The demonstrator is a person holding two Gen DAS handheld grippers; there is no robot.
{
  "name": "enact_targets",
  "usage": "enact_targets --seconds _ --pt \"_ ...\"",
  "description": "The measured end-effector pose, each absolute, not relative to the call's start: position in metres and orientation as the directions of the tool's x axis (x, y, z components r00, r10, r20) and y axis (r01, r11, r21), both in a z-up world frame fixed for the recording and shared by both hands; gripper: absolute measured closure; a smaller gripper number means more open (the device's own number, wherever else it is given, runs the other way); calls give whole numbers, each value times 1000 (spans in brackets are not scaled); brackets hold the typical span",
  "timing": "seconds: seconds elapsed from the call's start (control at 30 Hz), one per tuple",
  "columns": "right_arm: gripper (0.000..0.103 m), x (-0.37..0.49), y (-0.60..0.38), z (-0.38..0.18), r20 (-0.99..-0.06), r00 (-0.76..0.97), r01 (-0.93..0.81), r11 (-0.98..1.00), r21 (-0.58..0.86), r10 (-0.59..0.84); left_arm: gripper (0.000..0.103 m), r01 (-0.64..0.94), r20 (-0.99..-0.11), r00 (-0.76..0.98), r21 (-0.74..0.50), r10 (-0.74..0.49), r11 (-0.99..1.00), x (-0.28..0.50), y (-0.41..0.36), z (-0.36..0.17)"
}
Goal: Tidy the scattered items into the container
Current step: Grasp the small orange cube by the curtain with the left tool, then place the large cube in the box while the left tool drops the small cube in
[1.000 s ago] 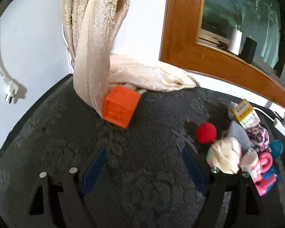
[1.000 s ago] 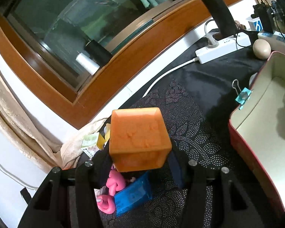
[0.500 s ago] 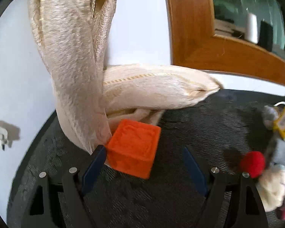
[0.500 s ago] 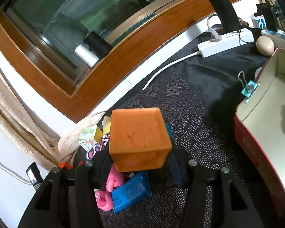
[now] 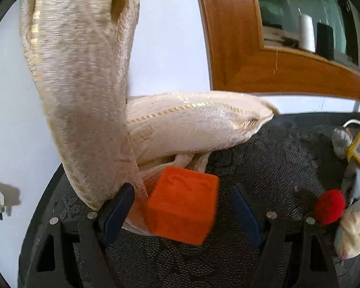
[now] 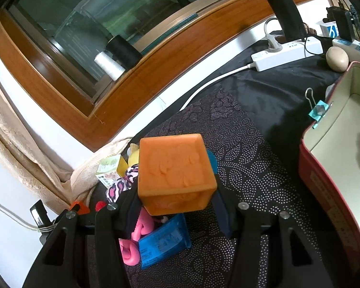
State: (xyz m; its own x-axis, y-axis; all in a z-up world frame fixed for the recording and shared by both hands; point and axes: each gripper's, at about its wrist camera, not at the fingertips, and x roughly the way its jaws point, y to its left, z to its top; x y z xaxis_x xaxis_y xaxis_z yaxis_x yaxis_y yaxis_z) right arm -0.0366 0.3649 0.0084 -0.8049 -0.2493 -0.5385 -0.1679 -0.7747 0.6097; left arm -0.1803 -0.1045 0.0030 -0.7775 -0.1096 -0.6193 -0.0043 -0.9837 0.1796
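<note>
Your left claw (image 5: 182, 212) spread around red-orange cube (image 5: 183, 204) beside curtain (image 5: 84, 91); your right claw (image 6: 176, 206) pinching orange cube (image 6: 174, 172) near red container (image 6: 324, 192).

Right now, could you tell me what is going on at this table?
A person is tidying with two handheld grippers. The right gripper holds a light orange cube above the black cloth, near the red-walled container. The left gripper is open around a darker orange cube that lies against the beige curtain.

Matt orange block (image 5: 182, 211) against shiny woven curtain cloth (image 5: 84, 96) (gold-threaded), on a dark patterned tablecloth (image 5: 276, 158); glossy wooden window frame (image 5: 235, 48).
</note>
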Motion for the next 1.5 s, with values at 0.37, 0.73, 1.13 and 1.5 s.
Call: enact_targets --seconds 0.37,0.73,1.13,1.5 --pt "46 -37 364 8 -540 -802 -166 -775 610 -254 21 -33 -668 -727 264 -158 -964 -189 -90 -19" --pt "46 -34 362 12 -529 -810 -155 -779 607 -252 49 40 -665 -738 127 -114 -991 -161 -88 -10" --pt "46 -17 368 29 -472 -857 -143 -782 607 -210 49 -59 -553 -833 21 37 -998 -85 -26 49" --pt "46 56 441 59 -485 -874 -292 -774 562 -23 49 -277 -493 -831 -36 258 -960 -37 62 86"
